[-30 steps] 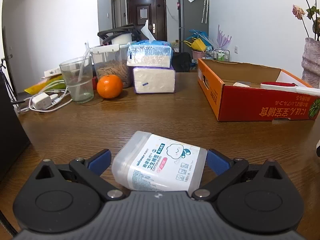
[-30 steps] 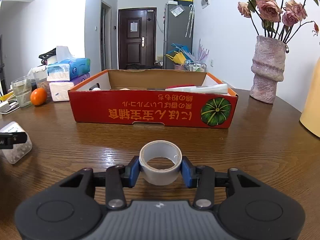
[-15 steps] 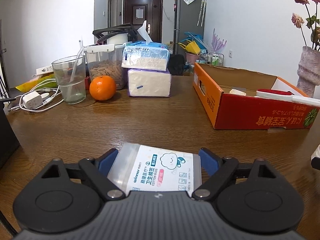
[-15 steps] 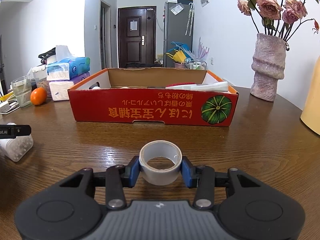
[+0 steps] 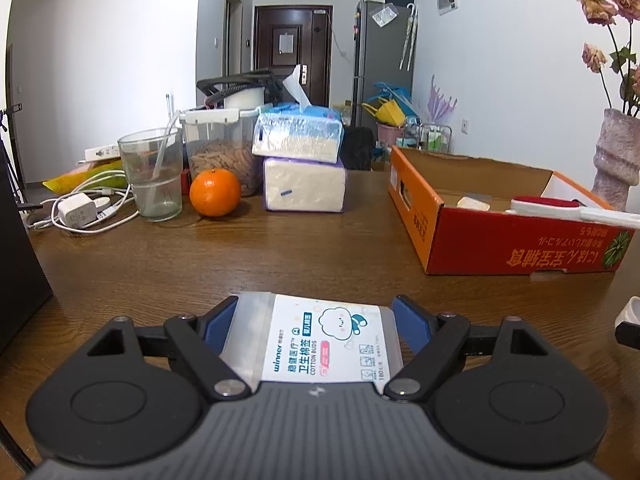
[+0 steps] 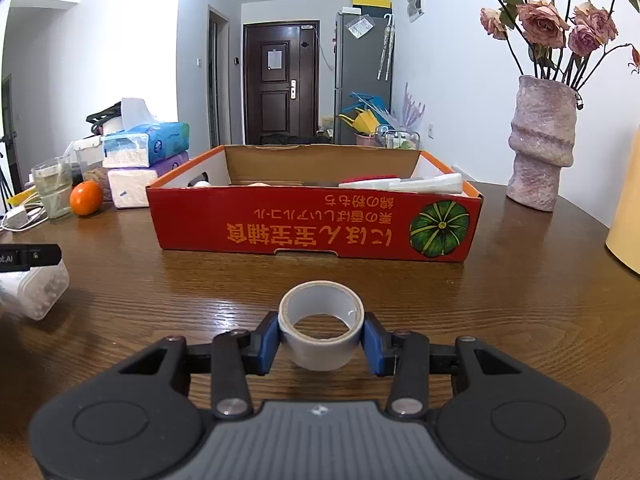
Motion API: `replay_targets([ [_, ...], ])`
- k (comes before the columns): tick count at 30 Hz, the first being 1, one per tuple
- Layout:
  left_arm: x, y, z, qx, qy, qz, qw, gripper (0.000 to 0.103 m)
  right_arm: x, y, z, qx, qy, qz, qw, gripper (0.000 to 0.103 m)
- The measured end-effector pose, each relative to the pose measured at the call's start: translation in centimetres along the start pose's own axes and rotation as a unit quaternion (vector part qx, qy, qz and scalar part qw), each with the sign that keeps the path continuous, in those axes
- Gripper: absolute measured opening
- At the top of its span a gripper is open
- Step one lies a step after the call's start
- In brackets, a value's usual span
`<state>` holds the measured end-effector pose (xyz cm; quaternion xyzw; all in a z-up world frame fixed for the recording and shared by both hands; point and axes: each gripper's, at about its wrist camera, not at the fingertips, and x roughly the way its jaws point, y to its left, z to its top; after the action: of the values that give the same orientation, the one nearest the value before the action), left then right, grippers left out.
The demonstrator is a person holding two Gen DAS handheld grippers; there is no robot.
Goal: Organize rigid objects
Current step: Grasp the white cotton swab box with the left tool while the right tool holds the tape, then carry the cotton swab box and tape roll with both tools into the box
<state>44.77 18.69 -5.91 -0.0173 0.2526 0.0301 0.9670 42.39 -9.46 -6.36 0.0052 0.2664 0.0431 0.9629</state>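
Wooden table (image 5: 304,248), brown, grain visible. Far left corner: glass tumbler (image 5: 151,174) with a straw, holding some clear liquid. White charger with cable (image 5: 76,211) lies to its left. Orange (image 5: 215,192) just right of the tumbler. Behind the orange, a clear lidded container (image 5: 219,148) of brown pieces. Two tissue packs stacked (image 5: 302,164), the upper one open with a sheet sticking up. Right side: pinkish textured vase (image 6: 541,146) with dried roses (image 6: 560,26). Background: dark door (image 6: 280,80), grey fridge (image 6: 362,76).
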Motion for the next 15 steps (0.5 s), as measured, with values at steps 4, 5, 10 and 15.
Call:
replay_targets([
  [4,-0.9,0.1,0.1,-0.007,-0.015,0.005,0.9998,0.083,-0.2,0.1,0.1,0.0,-0.005,0.007,1.0,0.042],
  [5,-1.1,0.0,0.2,-0.009,-0.018,0.006,0.9998,0.083,-0.3,0.1,0.1,0.0,-0.006,0.009,1.0,0.042],
  [10,-2.1,-1.0,0.6,-0.016,-0.033,0.005,0.9993,0.083,-0.6,0.0,0.4,0.007,-0.023,0.018,1.0,0.042],
  [15,-2.7,-3.0,1.3,-0.026,-0.043,-0.01,0.9987,0.083,-1.1,0.2,0.9,0.011,-0.056,0.029,0.998,0.042],
])
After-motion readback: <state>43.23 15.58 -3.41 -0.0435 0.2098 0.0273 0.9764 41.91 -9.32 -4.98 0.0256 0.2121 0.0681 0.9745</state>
